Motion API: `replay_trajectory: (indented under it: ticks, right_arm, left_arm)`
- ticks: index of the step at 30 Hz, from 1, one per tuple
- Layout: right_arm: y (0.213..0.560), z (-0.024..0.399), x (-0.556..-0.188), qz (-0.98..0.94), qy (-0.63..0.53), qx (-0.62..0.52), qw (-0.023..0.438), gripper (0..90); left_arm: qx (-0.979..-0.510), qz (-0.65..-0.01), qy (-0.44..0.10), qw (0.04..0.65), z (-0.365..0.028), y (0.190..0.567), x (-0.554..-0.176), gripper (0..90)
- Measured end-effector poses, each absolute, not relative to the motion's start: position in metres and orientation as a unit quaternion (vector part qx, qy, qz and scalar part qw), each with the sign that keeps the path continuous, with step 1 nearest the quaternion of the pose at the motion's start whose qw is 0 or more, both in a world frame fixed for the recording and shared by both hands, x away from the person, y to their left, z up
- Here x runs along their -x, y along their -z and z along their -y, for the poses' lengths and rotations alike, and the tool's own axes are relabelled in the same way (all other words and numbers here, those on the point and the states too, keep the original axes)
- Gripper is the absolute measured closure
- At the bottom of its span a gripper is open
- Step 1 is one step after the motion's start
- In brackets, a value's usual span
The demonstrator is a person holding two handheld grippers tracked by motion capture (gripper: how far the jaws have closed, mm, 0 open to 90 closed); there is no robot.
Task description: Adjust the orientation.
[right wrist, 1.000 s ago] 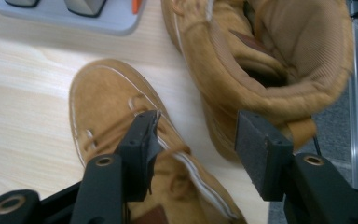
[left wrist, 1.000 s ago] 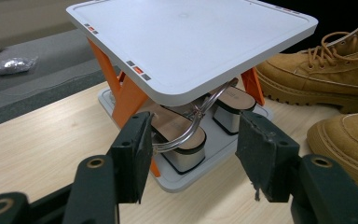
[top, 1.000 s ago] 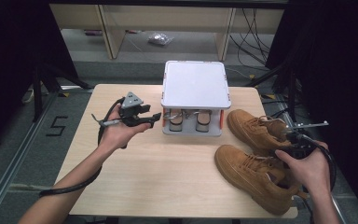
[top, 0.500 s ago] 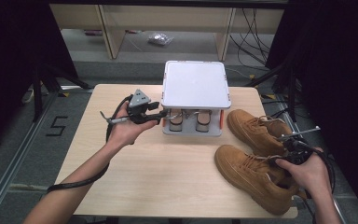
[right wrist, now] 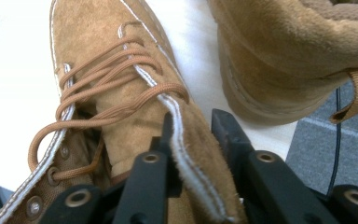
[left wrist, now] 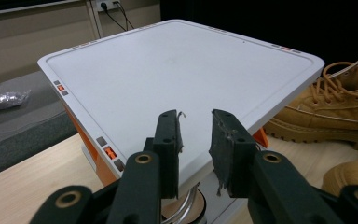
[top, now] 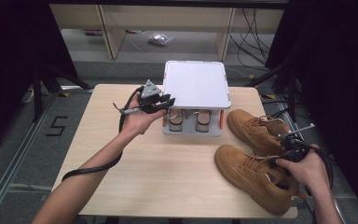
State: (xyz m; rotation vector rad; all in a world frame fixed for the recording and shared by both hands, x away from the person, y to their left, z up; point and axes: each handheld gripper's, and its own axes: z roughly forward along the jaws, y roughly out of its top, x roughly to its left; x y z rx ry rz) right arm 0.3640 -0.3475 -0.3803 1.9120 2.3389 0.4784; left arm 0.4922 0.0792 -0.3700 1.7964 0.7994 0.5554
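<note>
Two tan suede boots lie at the table's right. The collar flap of the near boot (top: 249, 173) (right wrist: 112, 70) sits between the jaws of my right gripper (top: 278, 158) (right wrist: 193, 120). Those jaws have just been closing and both pads now press the flap. The far boot (top: 251, 125) (right wrist: 279, 42) (left wrist: 340, 107) lies just behind it. My left gripper (top: 167, 102) (left wrist: 196, 117) hovers at the left front corner of a white-lidded box (top: 196, 84) (left wrist: 177, 70). Its jaws have also just been closing, but a narrow gap remains with nothing in it.
The box stands at the back middle of the wooden table (top: 168, 172) on a grey base (top: 191, 128) with orange corners and two round parts under the lid. A black cable (top: 93, 168) trails under my left forearm. Shelving and loose cables lie beyond the table.
My left hand has moved right, up to the box's corner, and its jaws have narrowed. The right gripper has stayed at the near boot while its jaws came together on the collar flap.
</note>
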Motion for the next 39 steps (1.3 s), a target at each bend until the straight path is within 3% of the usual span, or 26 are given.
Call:
replay_trajectory:
  ticks: [12, 16, 20, 39]
  right_arm:
    - [0.377, 0.355, -0.360, -0.734, -0.180, -0.655, -0.025, 82.6]
    - [0.378, 0.359, -0.360, -0.751, -0.190, -0.633, -0.001, 83.0]
    - [0.371, 0.351, -0.357, -0.731, -0.197, -0.653, -0.028, 83.1]
    - [0.357, 0.351, -0.352, -0.730, -0.252, -0.635, -0.018, 83.9]
  left_arm:
    - [-0.753, -0.345, -0.246, 0.503, -0.068, 0.380, -0.512, 80.8]
    - [-0.752, -0.353, -0.255, 0.496, -0.069, 0.384, -0.516, 85.5]
    - [-0.747, -0.363, -0.254, 0.496, -0.070, 0.385, -0.516, 89.2]
    - [-0.747, -0.356, -0.259, 0.498, -0.071, 0.387, -0.516, 89.6]
